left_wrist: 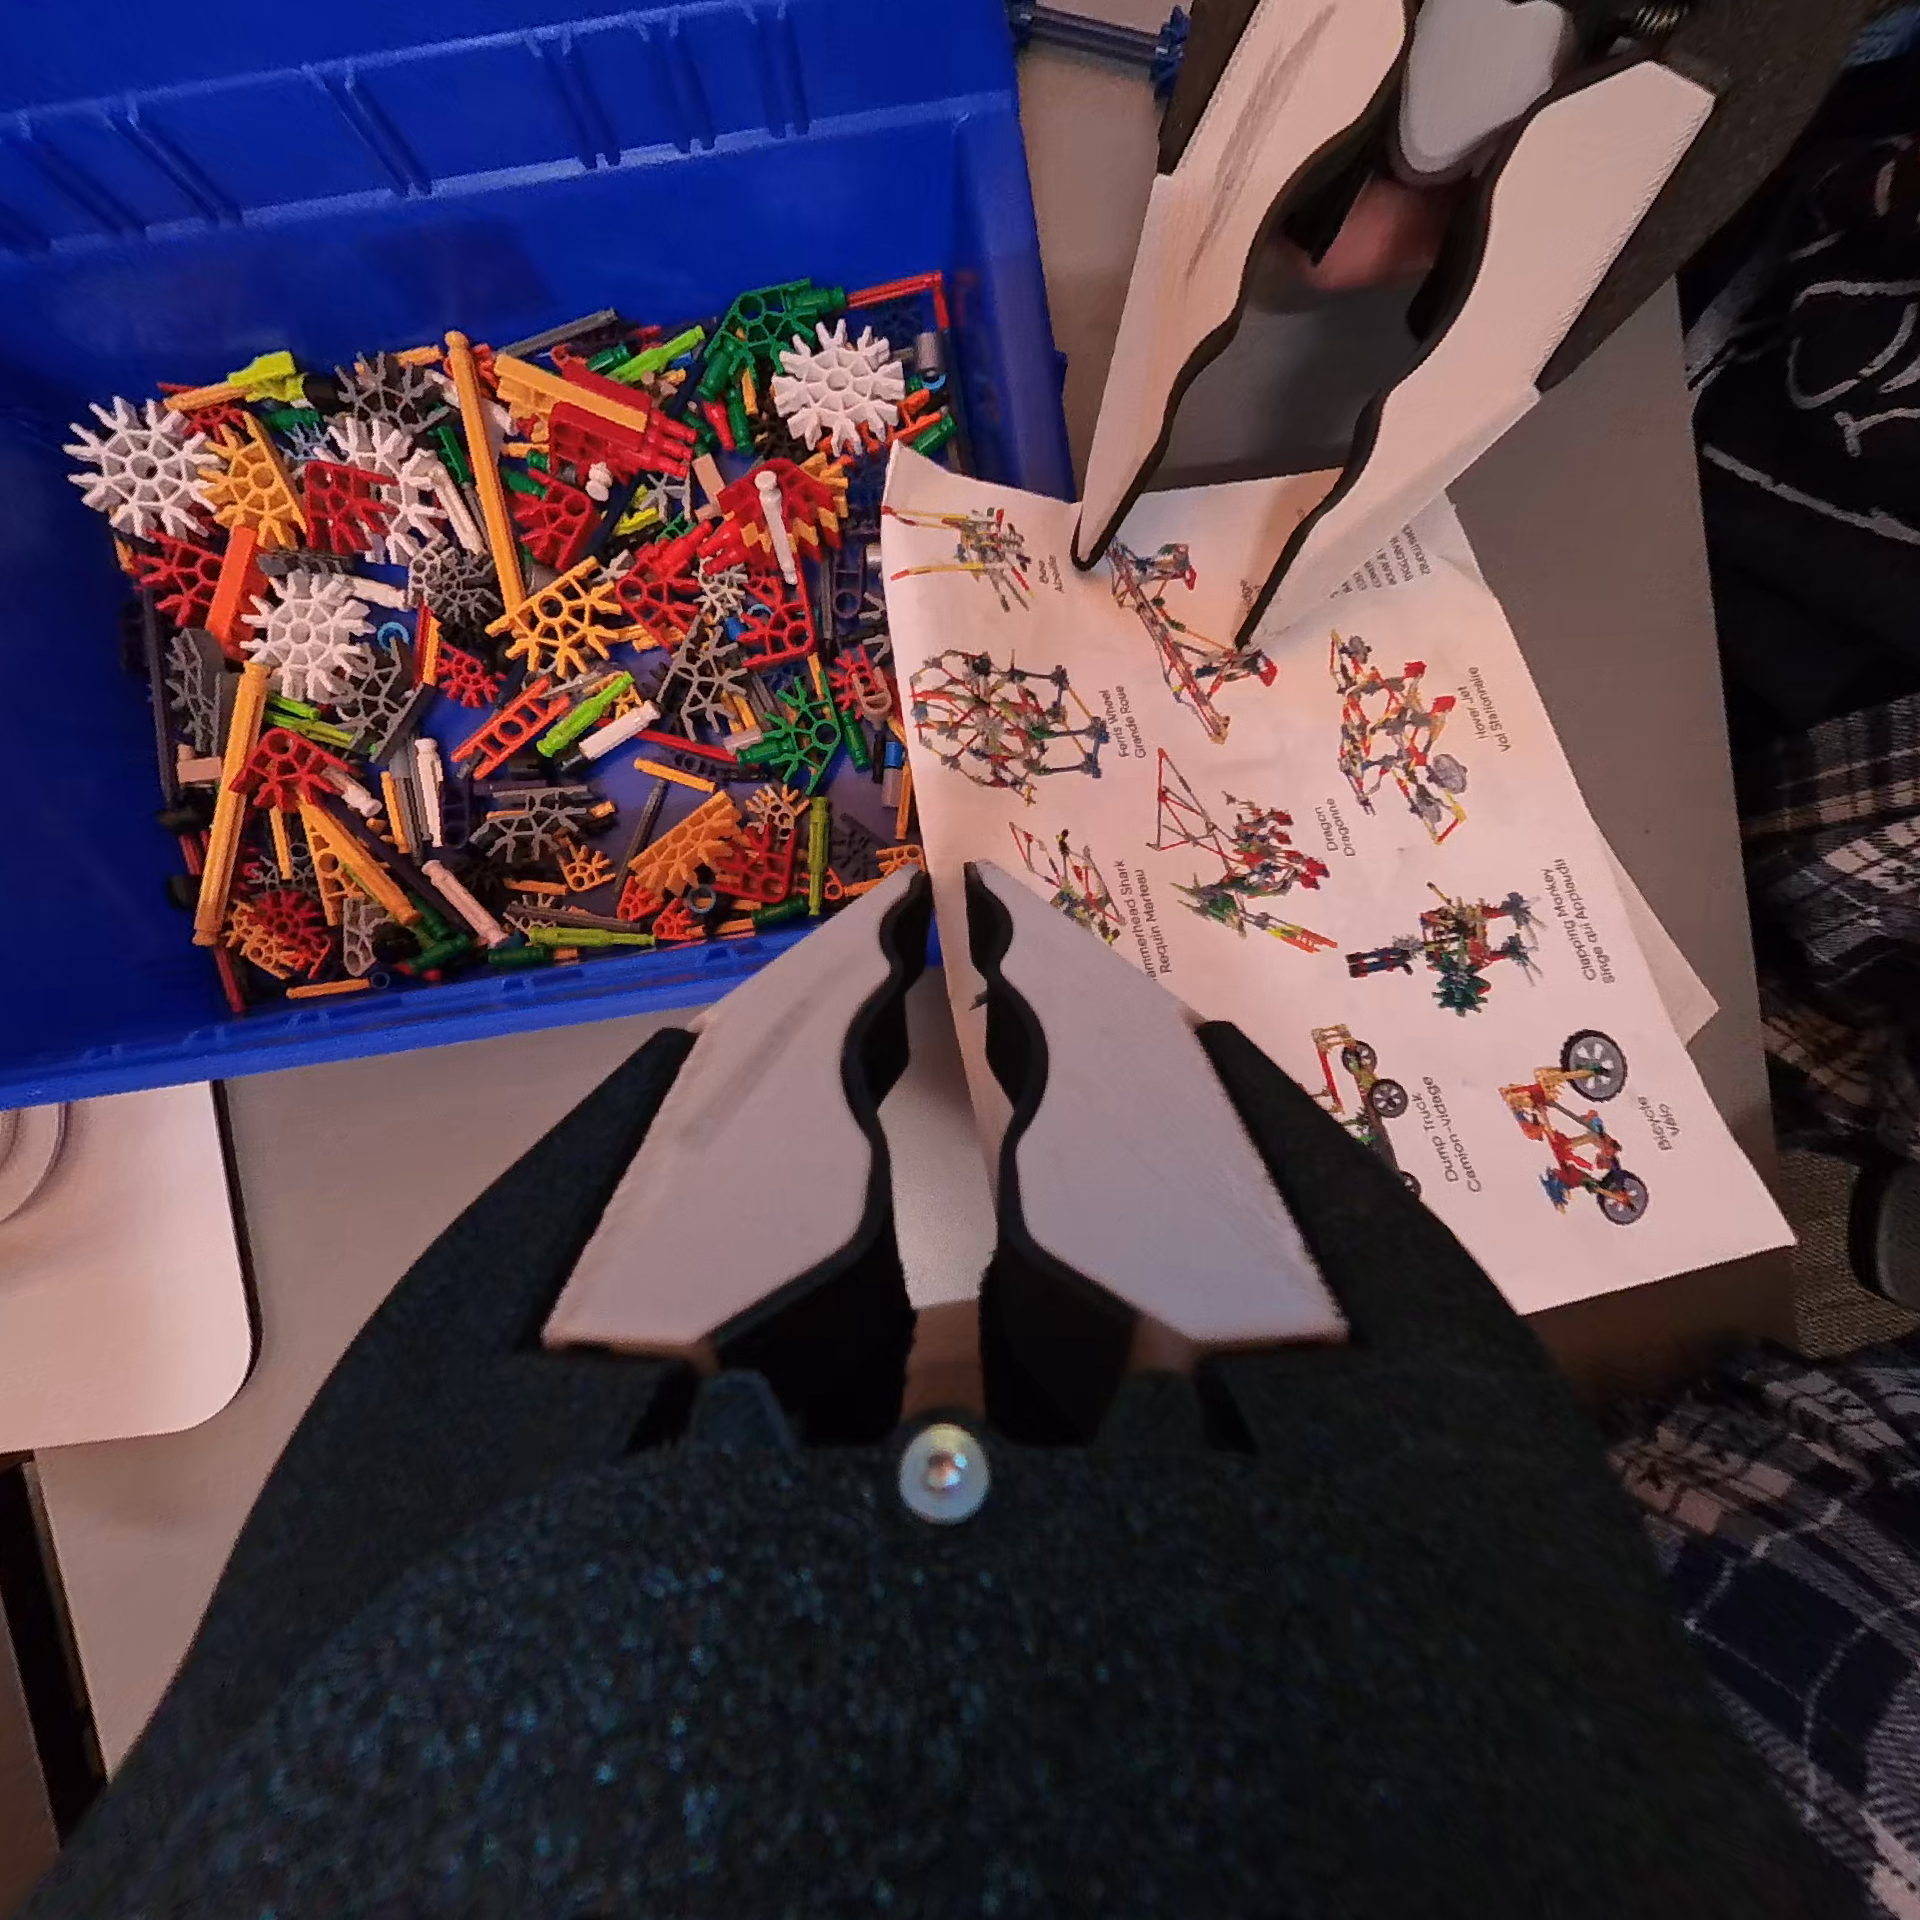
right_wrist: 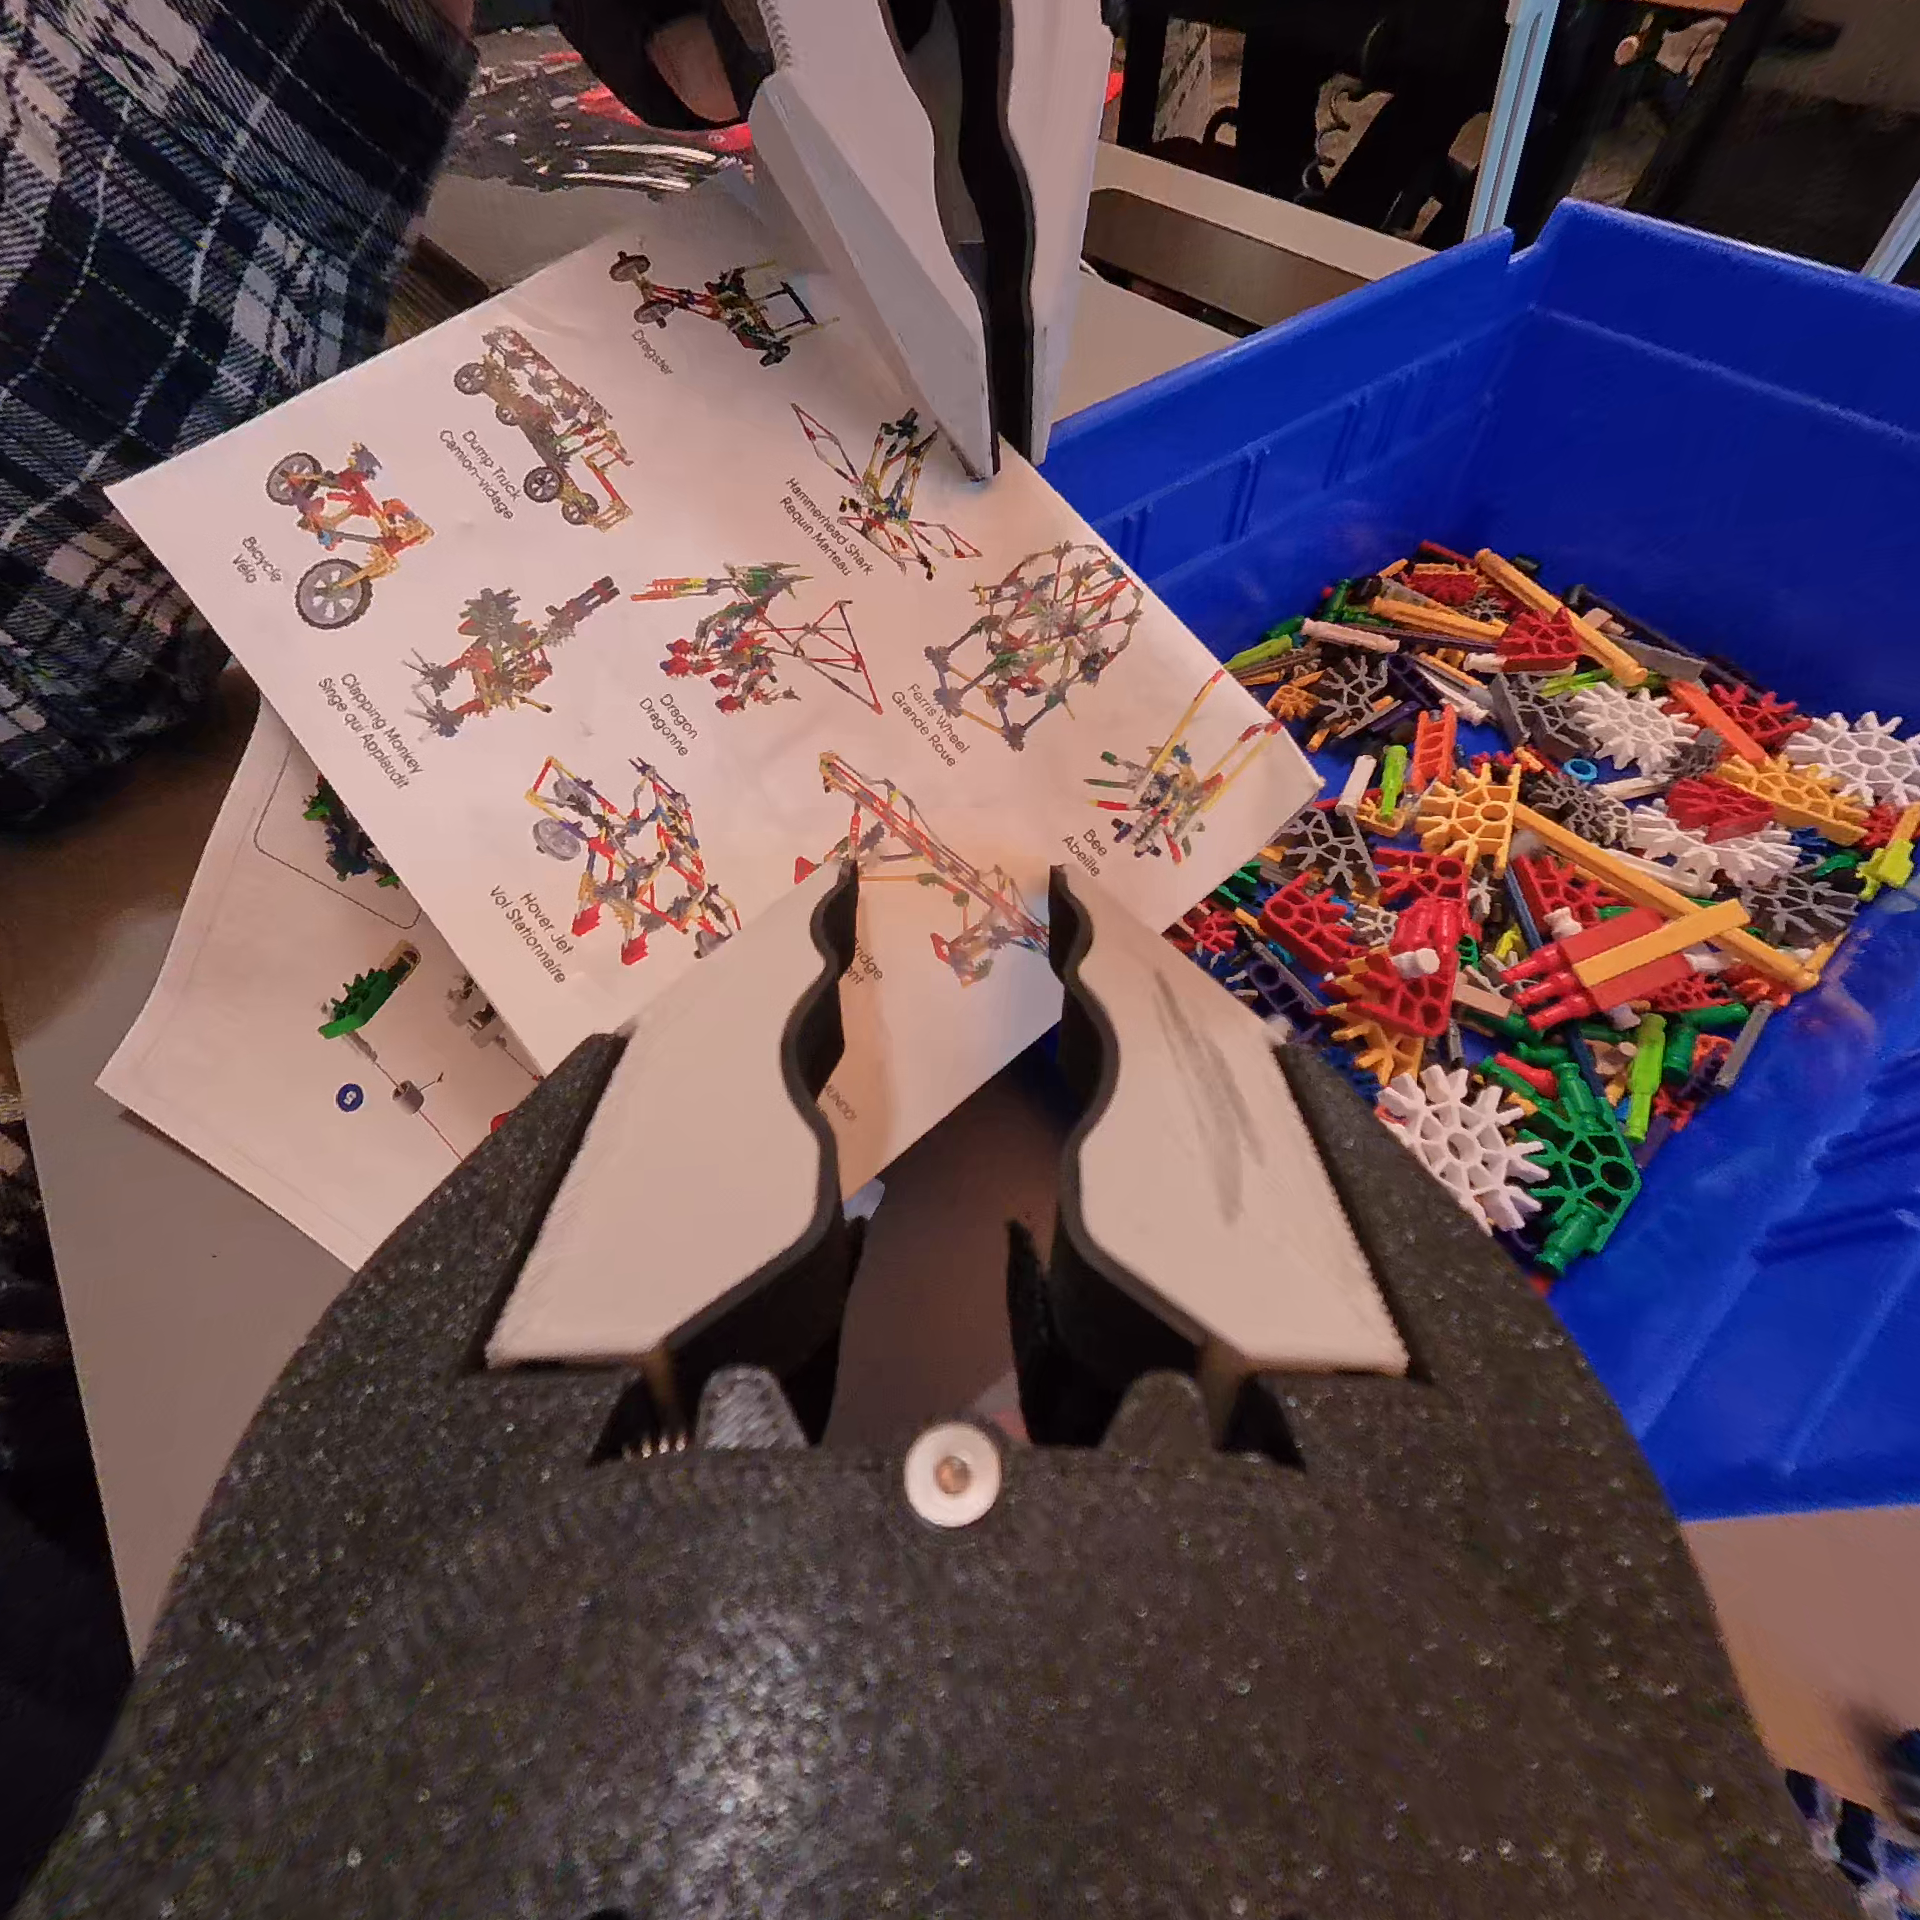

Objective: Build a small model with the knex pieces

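Note:
A printed sheet (left_wrist: 1351, 883) with pictures of toy models lies tilted, its far corner over the rim of a blue bin (left_wrist: 520, 1039). My left gripper (left_wrist: 943, 883) is shut on the sheet's edge beside the bin; it also shows in the right wrist view (right_wrist: 987, 468). My right gripper (right_wrist: 954, 878) is open, its tips on or just over the sheet (right_wrist: 623, 582) near the opposite edge; it also shows in the left wrist view (left_wrist: 1164, 597). The bin (right_wrist: 1455, 416) holds many coloured plastic building pieces (right_wrist: 1558, 883), also in the left wrist view (left_wrist: 520, 675).
A second printed sheet (right_wrist: 260, 987) lies under the first on the grey table (left_wrist: 416, 1195). A white flat object (left_wrist: 104, 1247) sits at the table's left edge. A person in plaid clothing (right_wrist: 156, 312) stands close beside the sheets. There is about 9 centimetres between the tips of the two grippers.

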{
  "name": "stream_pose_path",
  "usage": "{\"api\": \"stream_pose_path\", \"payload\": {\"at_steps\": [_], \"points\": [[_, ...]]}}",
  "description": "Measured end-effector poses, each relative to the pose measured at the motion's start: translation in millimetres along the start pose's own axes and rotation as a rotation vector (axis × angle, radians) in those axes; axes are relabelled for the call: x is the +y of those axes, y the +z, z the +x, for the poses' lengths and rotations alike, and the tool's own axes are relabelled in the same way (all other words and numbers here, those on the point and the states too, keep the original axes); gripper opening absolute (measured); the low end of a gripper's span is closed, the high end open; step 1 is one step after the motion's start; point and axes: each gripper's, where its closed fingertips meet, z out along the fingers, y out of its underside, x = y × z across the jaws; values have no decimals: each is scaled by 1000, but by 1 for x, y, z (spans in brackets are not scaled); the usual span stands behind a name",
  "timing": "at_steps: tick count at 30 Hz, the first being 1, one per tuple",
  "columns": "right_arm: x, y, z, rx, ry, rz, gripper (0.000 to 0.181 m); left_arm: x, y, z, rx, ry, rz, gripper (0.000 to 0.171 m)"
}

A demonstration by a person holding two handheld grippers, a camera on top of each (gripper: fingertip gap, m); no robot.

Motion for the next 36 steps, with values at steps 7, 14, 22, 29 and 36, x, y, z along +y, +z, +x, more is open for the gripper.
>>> {"api": "stream_pose_path", "payload": {"at_steps": [7, 14, 22, 29, 36], "points": [[1, 0, -1, 6, 1, 4, 36, 0, 0, 0, 3, 0, 0, 6], [1, 0, -1, 6, 1, 5, 36, 1, 1, -1, 3, 0, -2, 6], [2, 1, -2, 4, 2, 3, 36, 1, 1, -1, 3, -1, -1, 6], [2, 1, -3, 3, 1, 2, 36, 1, 1, -1, 3, -1, -2, 6], [3, 1, -4, 3, 1, 3, 36, 1, 1, -1, 3, -1, -4, 6]]}}
